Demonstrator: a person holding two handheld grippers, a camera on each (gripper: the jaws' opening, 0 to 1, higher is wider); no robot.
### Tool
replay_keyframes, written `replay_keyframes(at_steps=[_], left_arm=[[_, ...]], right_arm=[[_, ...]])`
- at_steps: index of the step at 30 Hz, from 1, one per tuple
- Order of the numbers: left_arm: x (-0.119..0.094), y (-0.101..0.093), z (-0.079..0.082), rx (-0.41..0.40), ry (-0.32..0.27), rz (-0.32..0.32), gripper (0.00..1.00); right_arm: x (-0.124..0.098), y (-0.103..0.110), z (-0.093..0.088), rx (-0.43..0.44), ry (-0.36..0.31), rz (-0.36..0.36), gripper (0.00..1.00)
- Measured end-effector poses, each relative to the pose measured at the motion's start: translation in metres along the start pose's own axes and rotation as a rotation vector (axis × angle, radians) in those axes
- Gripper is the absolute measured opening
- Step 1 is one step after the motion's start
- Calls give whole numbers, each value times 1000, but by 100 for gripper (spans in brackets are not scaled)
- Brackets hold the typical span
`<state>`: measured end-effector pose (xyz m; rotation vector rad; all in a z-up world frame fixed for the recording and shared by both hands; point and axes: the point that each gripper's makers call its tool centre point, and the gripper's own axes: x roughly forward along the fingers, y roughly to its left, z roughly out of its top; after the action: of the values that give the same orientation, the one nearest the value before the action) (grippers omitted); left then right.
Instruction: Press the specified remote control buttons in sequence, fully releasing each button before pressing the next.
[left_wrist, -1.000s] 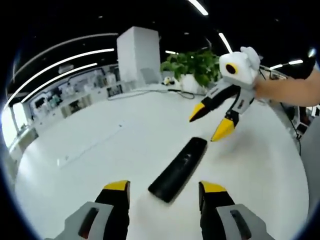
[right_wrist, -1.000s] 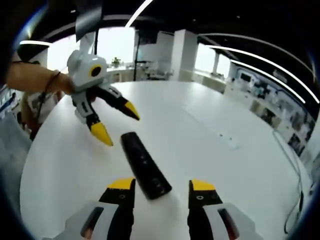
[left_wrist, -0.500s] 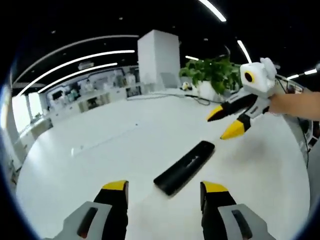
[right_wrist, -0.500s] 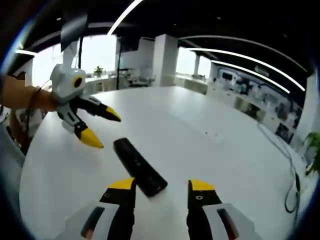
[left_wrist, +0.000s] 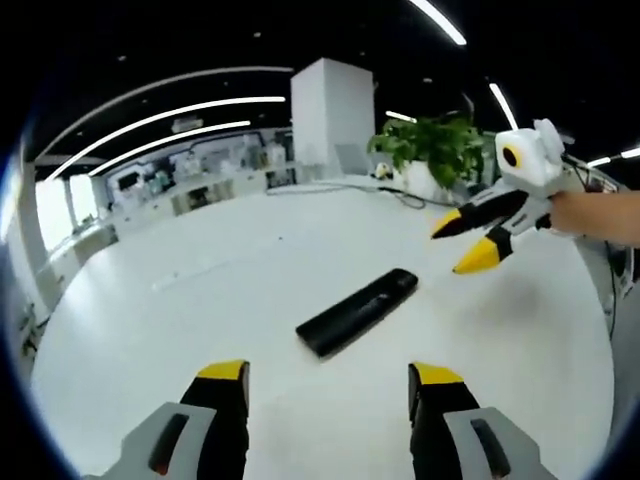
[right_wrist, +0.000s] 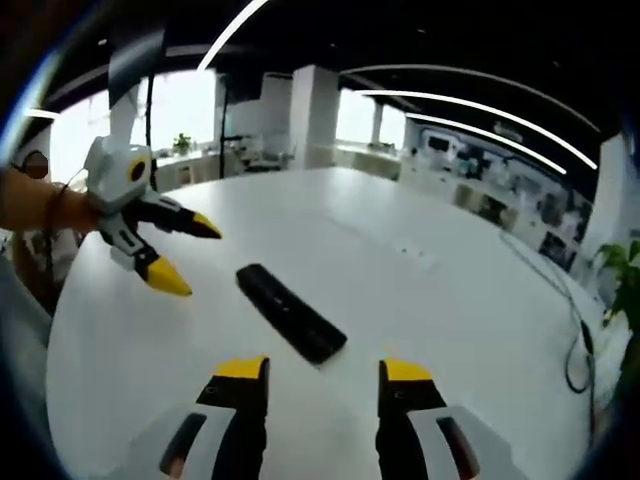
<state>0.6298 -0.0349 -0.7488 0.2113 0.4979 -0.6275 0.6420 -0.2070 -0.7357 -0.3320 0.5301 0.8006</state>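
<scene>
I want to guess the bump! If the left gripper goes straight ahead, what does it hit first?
Probably the flat black remote control lying on the round white table, though depth is hard to judge.

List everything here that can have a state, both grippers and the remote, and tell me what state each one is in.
left gripper: open, jaws apart, above the table, holding nothing.
right gripper: open, jaws apart, above the table, holding nothing.
remote control: lying flat on the white table, touched by neither gripper, no button pressed.
</scene>
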Motion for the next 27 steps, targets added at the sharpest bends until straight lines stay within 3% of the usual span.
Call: replay_keyframes(at_steps=[12,19,27], left_arm=[[-29,0,-1,-28,-25,74,68],[-42,-25,-4,-53,-29,77,74],[-60,-35,-15,-87,-6,98,77]], right_arm=[[-25,-2,-13,78,-9,-59,41],[-38,8,-19,96,-3,-65,44],[-54,29,-27,120,6,-61,46]])
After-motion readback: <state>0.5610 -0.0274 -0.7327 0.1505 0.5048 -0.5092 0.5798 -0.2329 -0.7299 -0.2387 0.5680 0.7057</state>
